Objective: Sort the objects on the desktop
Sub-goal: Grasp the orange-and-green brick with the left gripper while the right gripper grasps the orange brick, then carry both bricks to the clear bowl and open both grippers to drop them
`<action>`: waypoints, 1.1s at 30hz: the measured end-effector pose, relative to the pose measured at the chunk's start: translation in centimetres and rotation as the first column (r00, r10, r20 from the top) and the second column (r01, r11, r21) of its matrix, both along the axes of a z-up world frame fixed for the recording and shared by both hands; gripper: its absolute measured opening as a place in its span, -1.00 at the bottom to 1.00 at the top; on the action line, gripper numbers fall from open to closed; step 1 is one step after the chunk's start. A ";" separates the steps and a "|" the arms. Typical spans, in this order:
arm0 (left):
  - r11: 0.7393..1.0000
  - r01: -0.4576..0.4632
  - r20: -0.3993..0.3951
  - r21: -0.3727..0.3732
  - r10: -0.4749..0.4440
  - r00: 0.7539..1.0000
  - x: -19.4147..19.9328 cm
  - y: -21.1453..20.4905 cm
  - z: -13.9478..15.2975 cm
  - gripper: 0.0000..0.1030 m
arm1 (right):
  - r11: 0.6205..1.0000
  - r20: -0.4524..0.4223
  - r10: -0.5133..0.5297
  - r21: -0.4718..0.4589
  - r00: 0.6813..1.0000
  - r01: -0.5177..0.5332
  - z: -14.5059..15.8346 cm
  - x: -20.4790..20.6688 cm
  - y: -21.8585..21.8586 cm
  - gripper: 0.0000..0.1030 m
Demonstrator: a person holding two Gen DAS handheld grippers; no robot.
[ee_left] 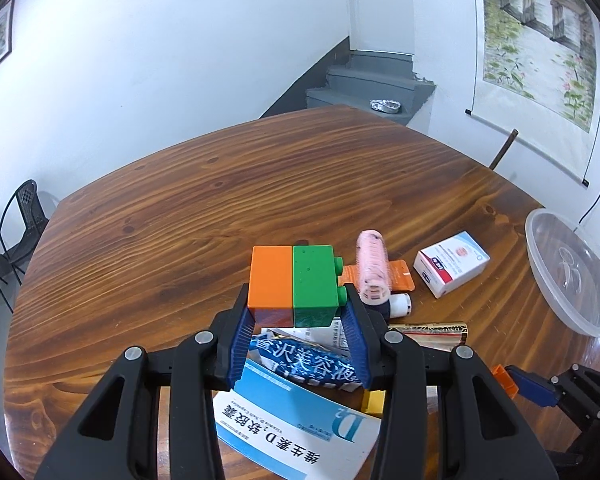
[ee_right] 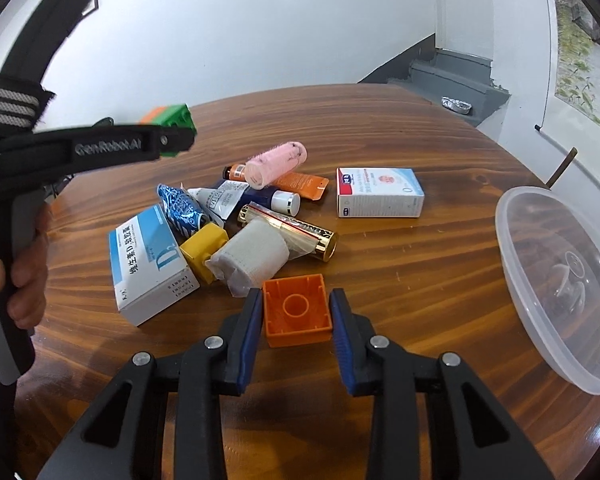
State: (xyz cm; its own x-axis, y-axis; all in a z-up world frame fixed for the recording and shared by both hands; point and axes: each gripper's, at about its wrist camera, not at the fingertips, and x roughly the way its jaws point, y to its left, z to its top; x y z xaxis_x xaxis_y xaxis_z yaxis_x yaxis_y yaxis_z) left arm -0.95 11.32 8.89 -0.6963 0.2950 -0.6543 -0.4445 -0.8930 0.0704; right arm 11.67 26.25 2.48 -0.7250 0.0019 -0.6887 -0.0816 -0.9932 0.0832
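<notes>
The left gripper is clamped on a joined orange-and-green block pair, held up above the heap of boxes and tubes on the worktop. The right gripper has its fingers closed against a single orange block, hollow underside facing the camera. The clear plastic bowl lies to the right, nearer the right gripper, so I judge that block's coming move runs rightward.

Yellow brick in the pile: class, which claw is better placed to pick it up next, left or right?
Neither is free. The left claw grips the orange-green bricks; the right claw grips an orange brick. Once emptied, probably the right: the yellow brick lies just ahead of it.
</notes>
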 end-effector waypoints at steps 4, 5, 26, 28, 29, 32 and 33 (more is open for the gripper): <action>1.000 0.012 -0.002 -0.005 -0.012 1.000 0.5 0.4 -0.1 -0.12 | 1.000 -0.020 -0.018 -0.017 1.000 0.017 0.3 0.6 0.6 -0.28; 1.000 0.016 -0.001 -0.005 -0.016 1.000 0.6 0.5 -0.1 -0.12 | 1.000 -0.025 -0.023 -0.018 0.999 0.022 0.3 0.8 0.7 -0.28; 0.994 0.112 0.041 0.015 -0.113 0.993 3.8 3.2 -0.5 -0.12 | 0.974 -0.152 -0.224 -0.076 0.963 0.215 2.8 6.2 7.7 -0.28; 0.992 0.123 0.057 0.026 -0.124 0.991 4.2 3.6 -0.6 -0.12 | 0.964 -0.170 -0.264 -0.078 0.950 0.254 3.1 6.9 8.8 -0.28; 0.991 0.129 0.064 0.031 -0.131 0.989 4.5 3.9 -0.6 -0.12 | 0.959 -0.181 -0.282 -0.078 0.942 0.272 3.3 7.3 9.4 -0.28; 0.988 0.150 0.073 0.037 -0.152 0.986 5.4 5.1 -0.6 -0.12 | 0.939 -0.215 -0.345 -0.077 0.914 0.336 3.8 8.5 11.2 -0.28; 0.986 0.160 0.073 0.036 -0.163 0.984 5.8 5.7 -0.6 -0.12 | 0.930 -0.223 -0.367 -0.080 0.903 0.358 3.9 8.9 12.0 -0.28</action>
State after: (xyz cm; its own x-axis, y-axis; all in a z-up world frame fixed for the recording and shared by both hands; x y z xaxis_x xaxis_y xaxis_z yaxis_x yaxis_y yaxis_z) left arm 4.82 17.00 8.30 -0.5873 0.4196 -0.6921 -0.5860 -0.8103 0.0060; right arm 20.61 38.23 6.36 -0.8172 0.2732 -0.5074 -0.4097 -0.8946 0.1782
